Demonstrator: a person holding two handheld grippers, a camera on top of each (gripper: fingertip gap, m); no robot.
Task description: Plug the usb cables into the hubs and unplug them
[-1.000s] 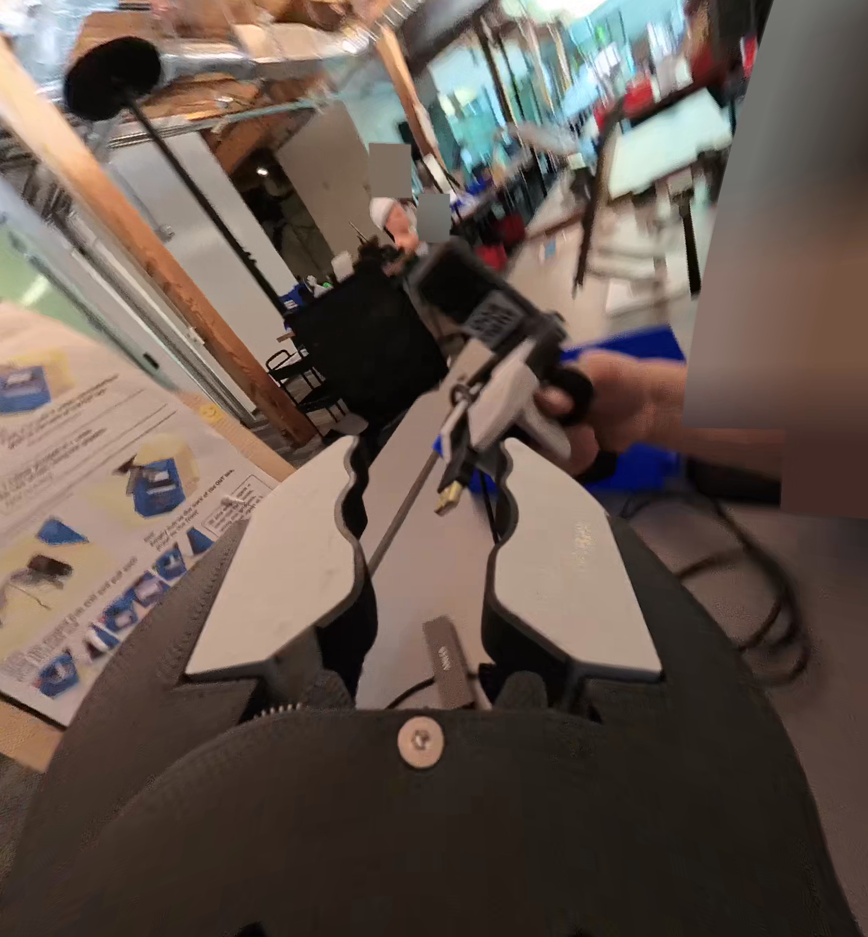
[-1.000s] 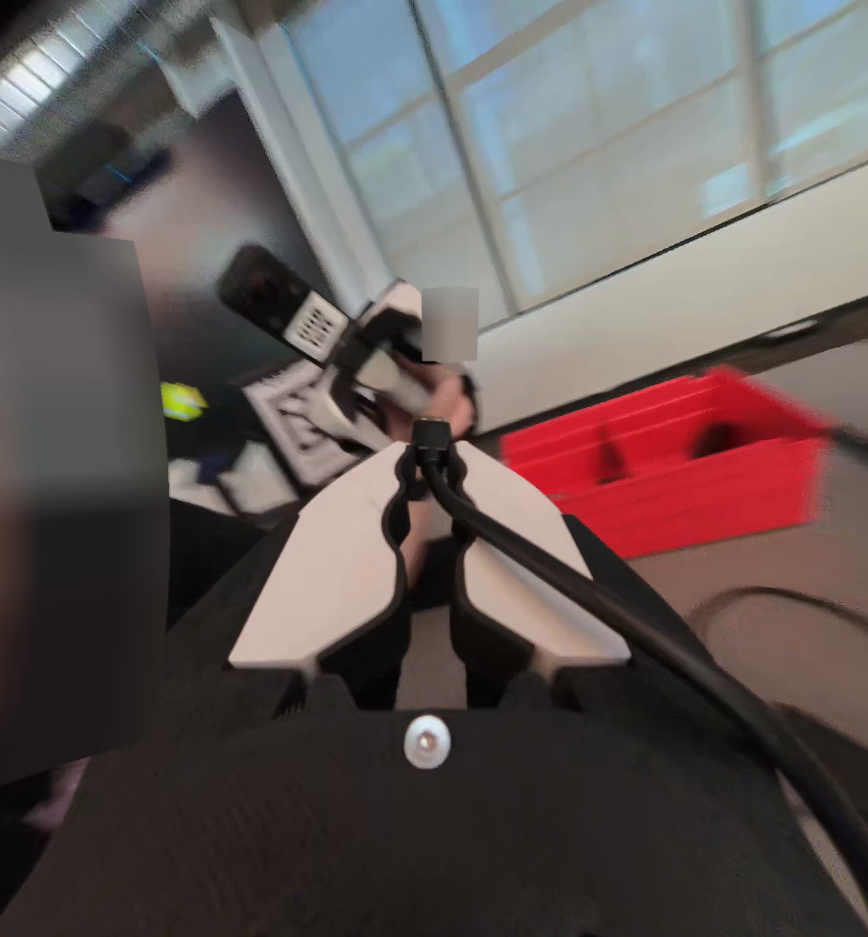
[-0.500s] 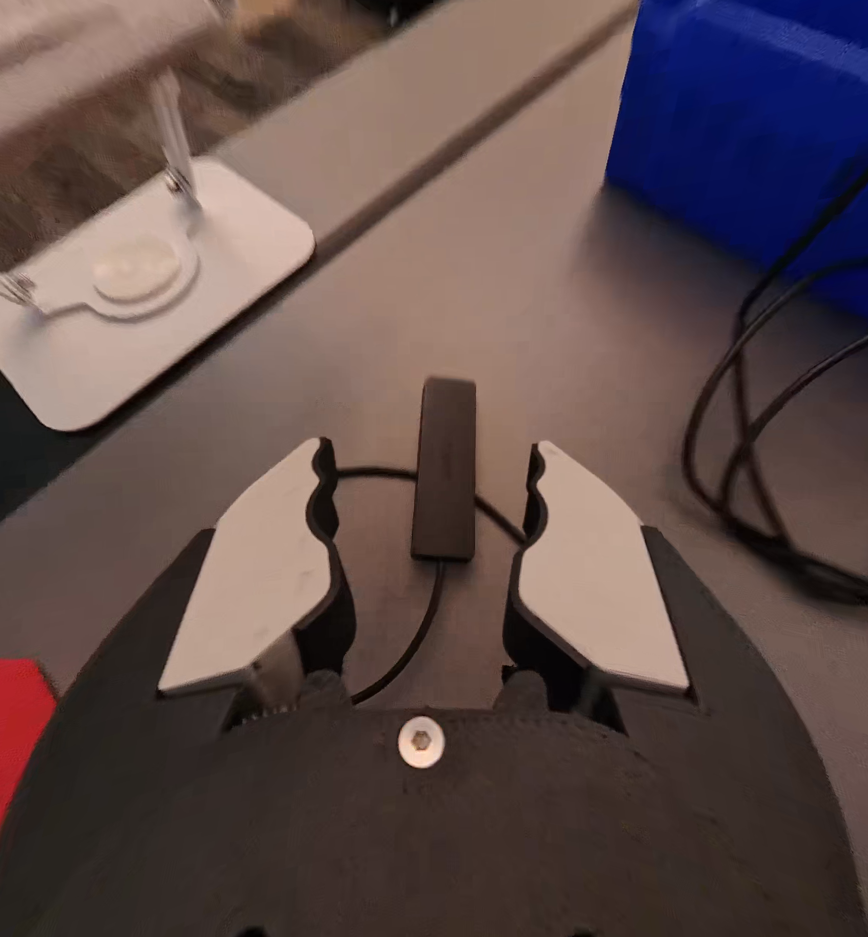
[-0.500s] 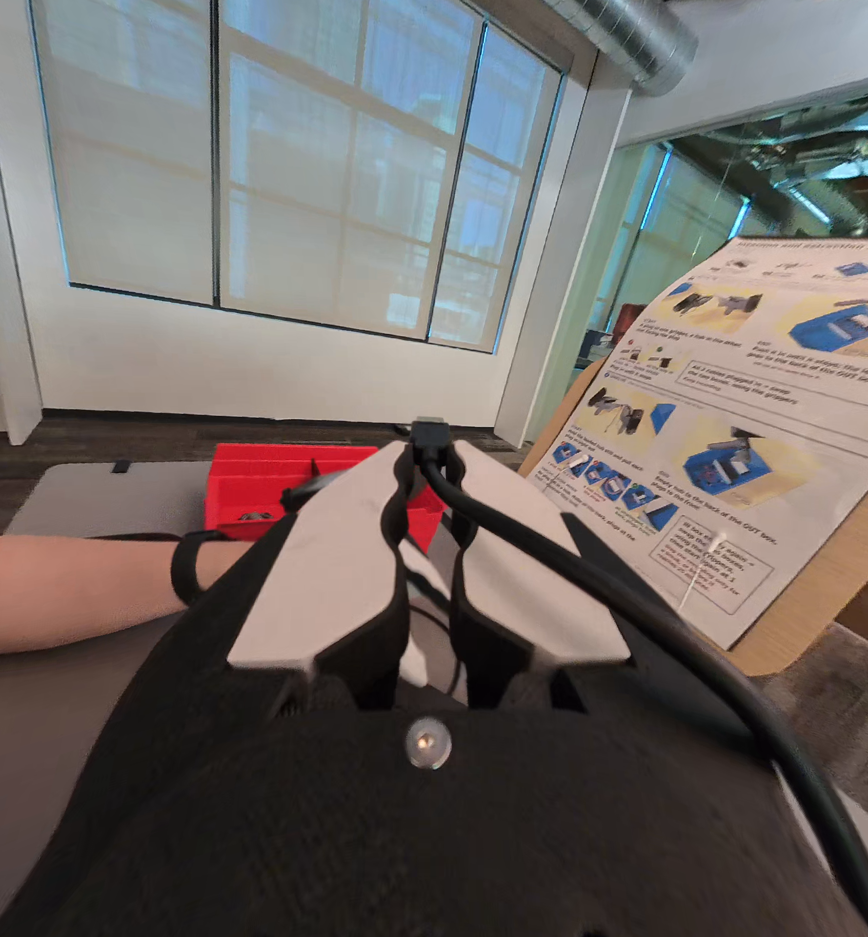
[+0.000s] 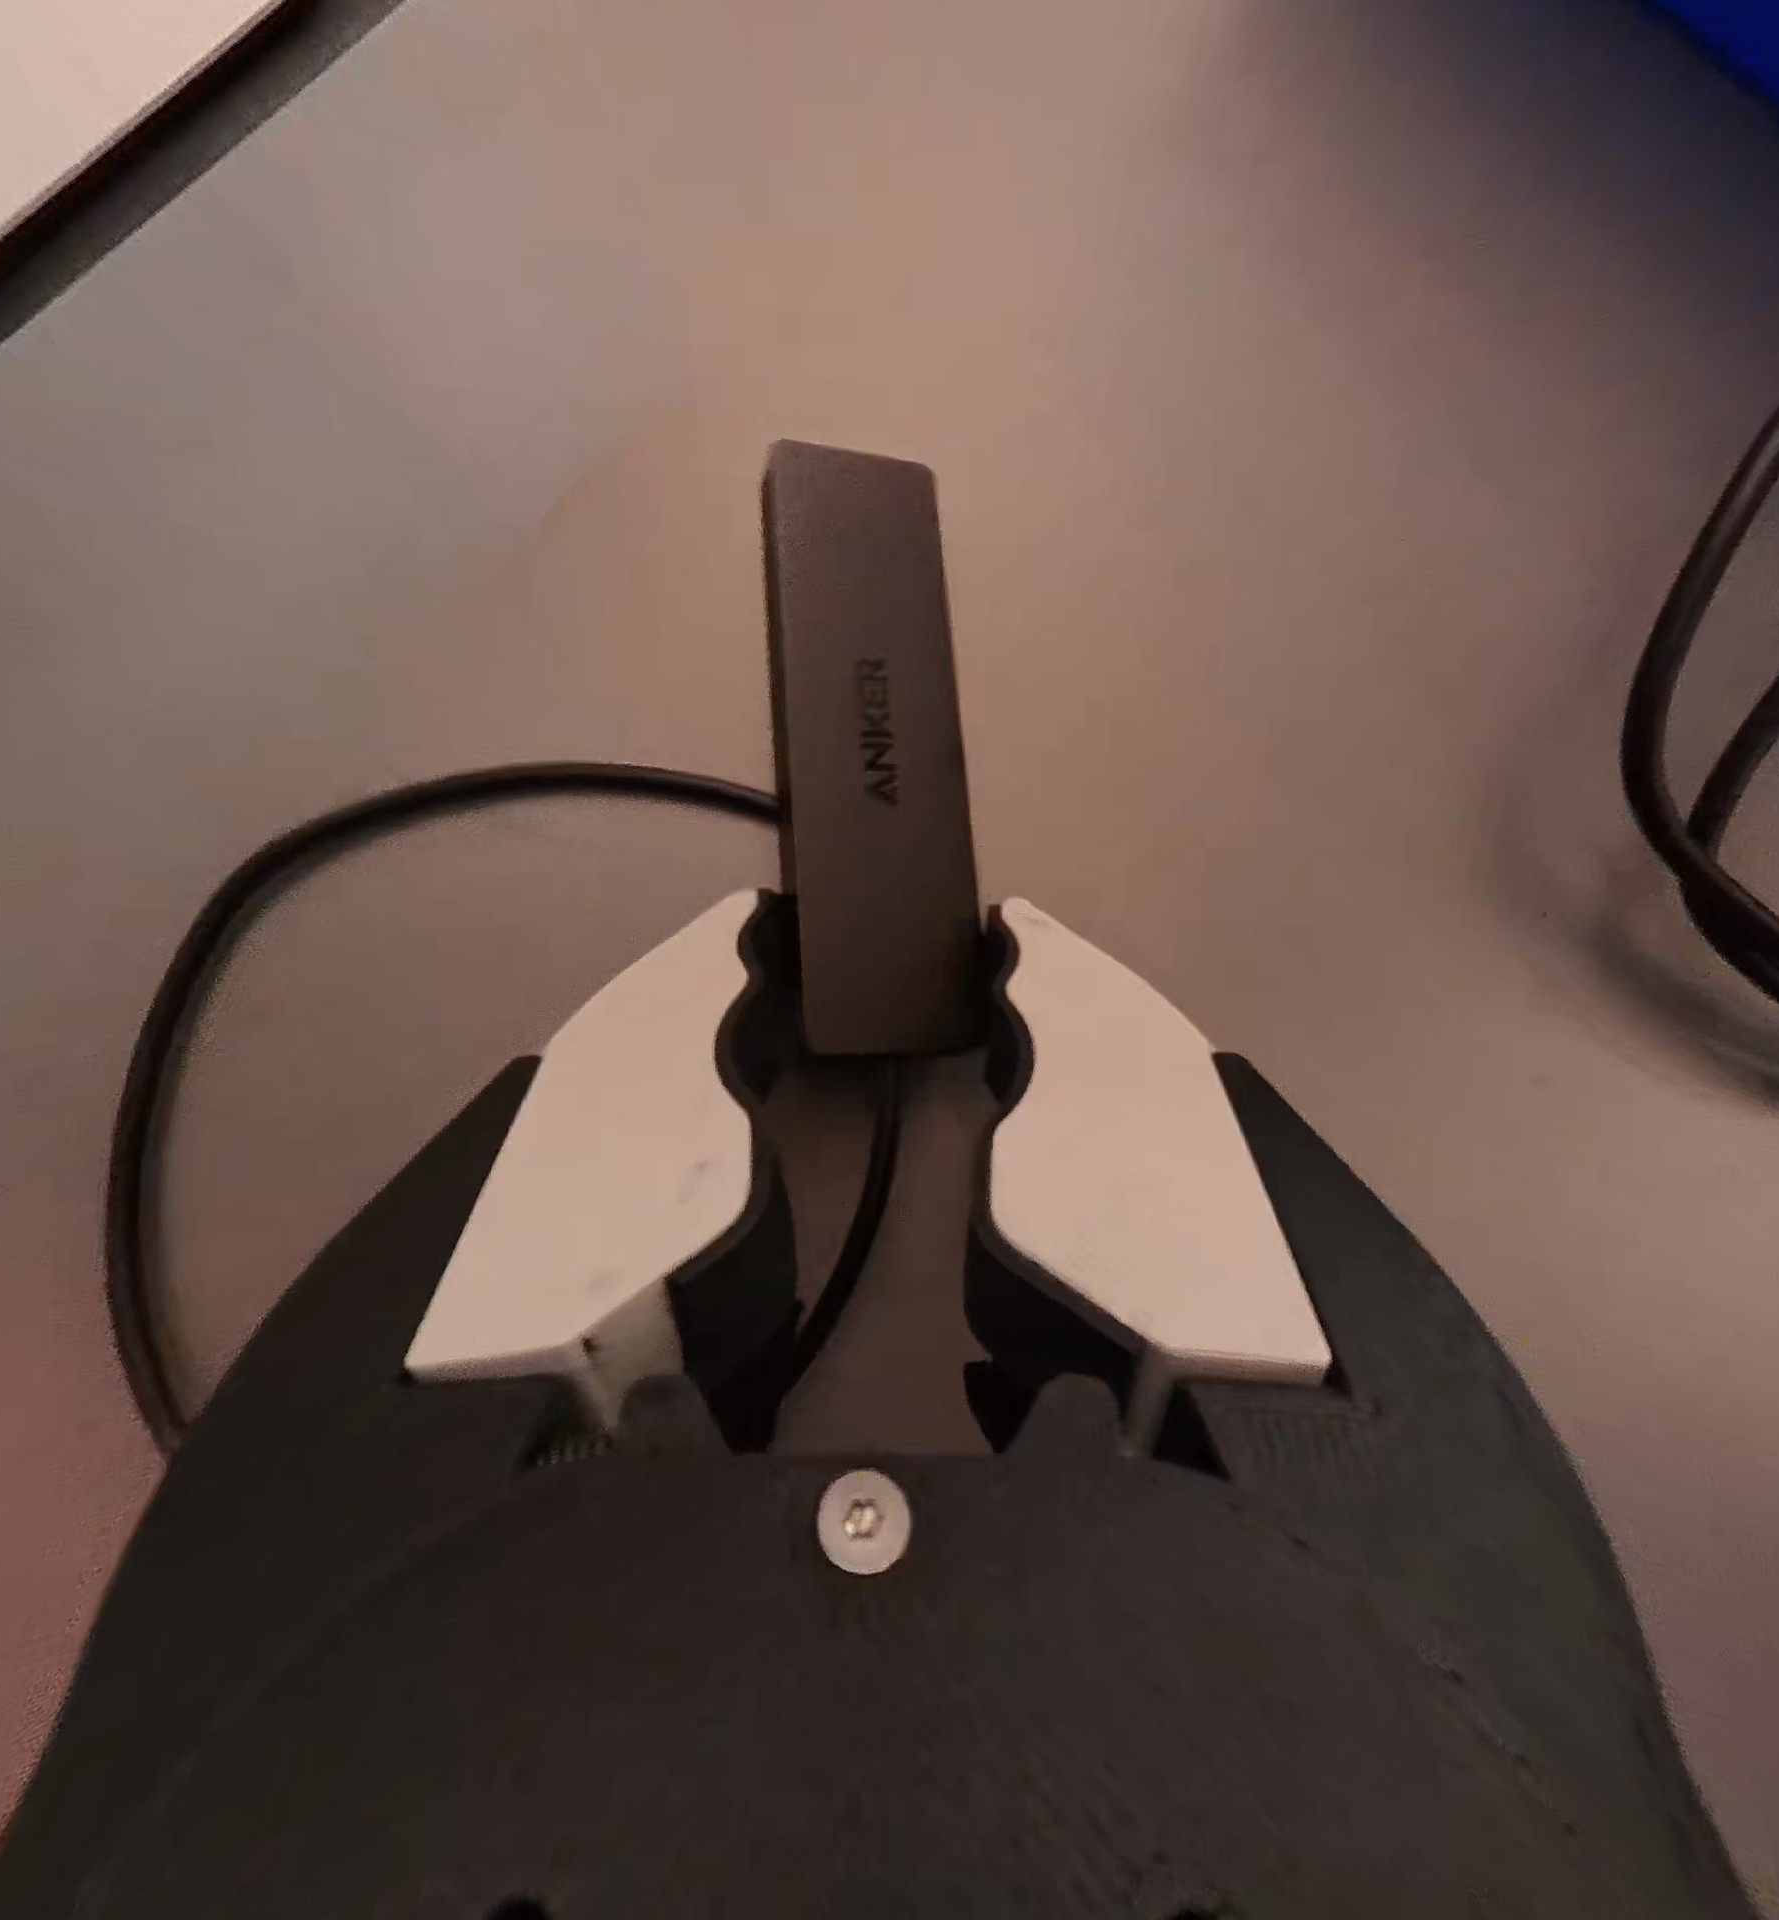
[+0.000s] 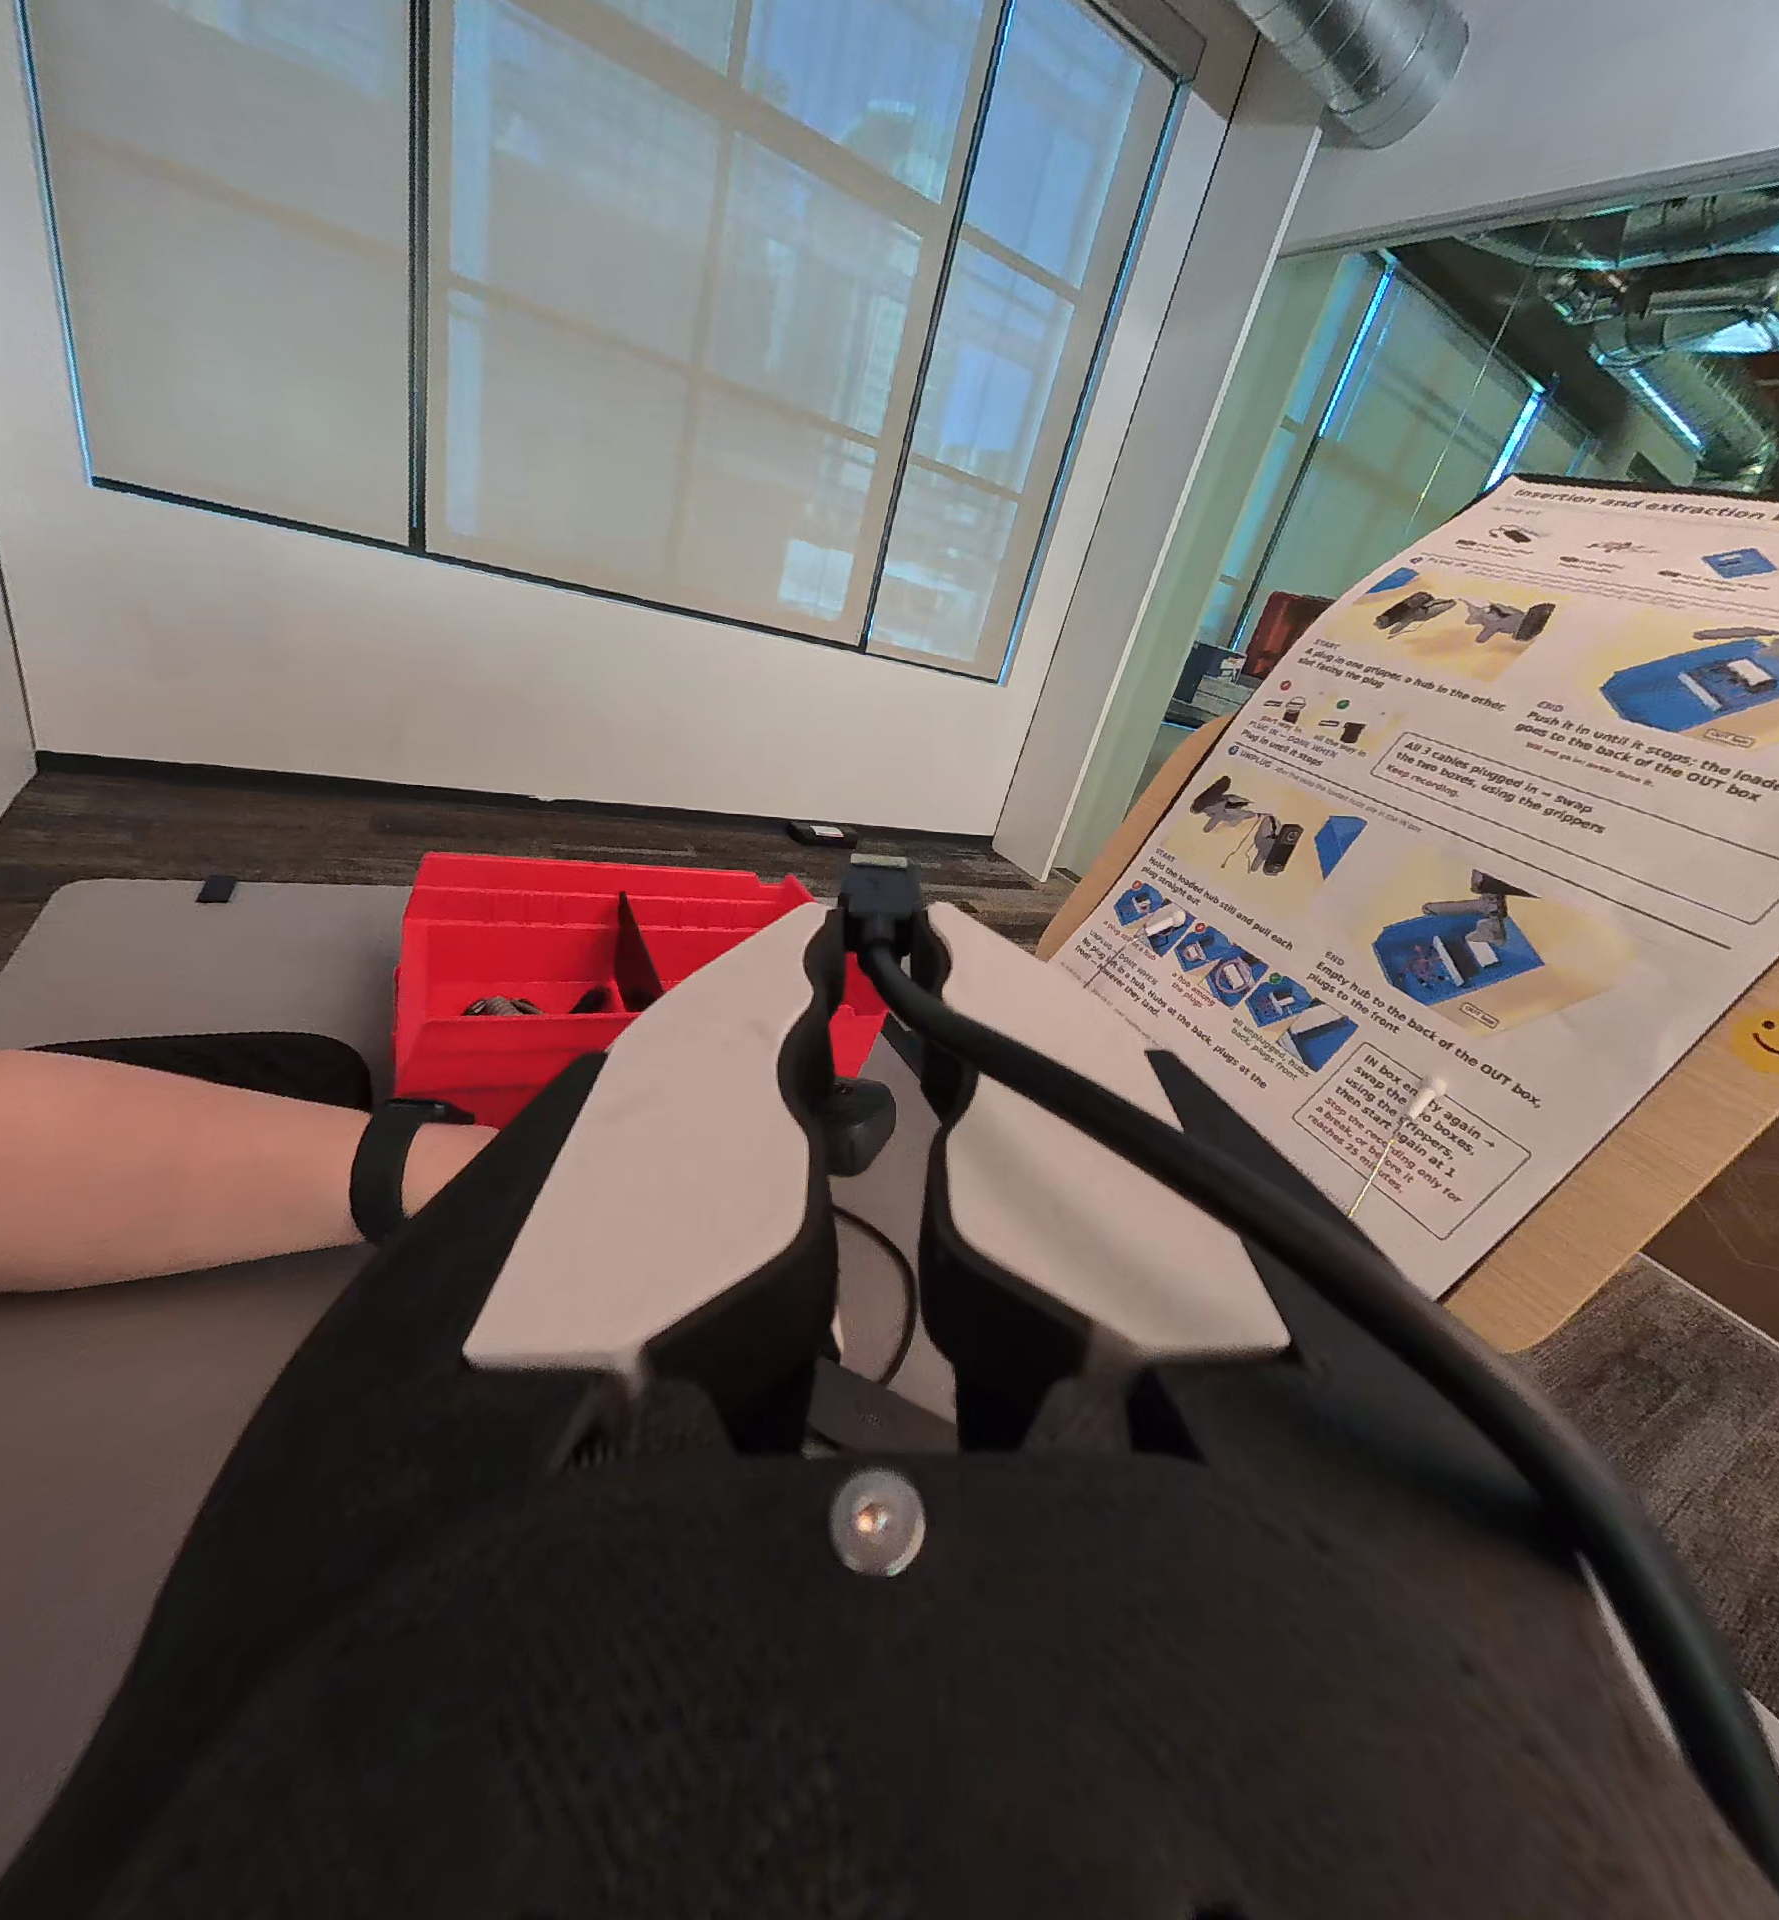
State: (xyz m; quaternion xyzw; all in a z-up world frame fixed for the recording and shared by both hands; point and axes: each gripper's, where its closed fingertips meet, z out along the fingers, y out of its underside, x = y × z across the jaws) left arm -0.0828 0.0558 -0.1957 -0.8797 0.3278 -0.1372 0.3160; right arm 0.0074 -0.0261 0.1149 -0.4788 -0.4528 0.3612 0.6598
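I have my left gripper (image 5: pixel 880 914) clamped on the near end of the dark hub (image 5: pixel 869 727) over the grey table (image 5: pixel 449 520), while my right gripper (image 6: pixel 880 920) pinches the cable's plug (image 6: pixel 877 894) aloft with its tip clear, ready for mating.

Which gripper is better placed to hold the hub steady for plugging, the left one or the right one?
Left. The left gripper already clamps the near end of the dark hub, while the right gripper is shut on the black USB plug.
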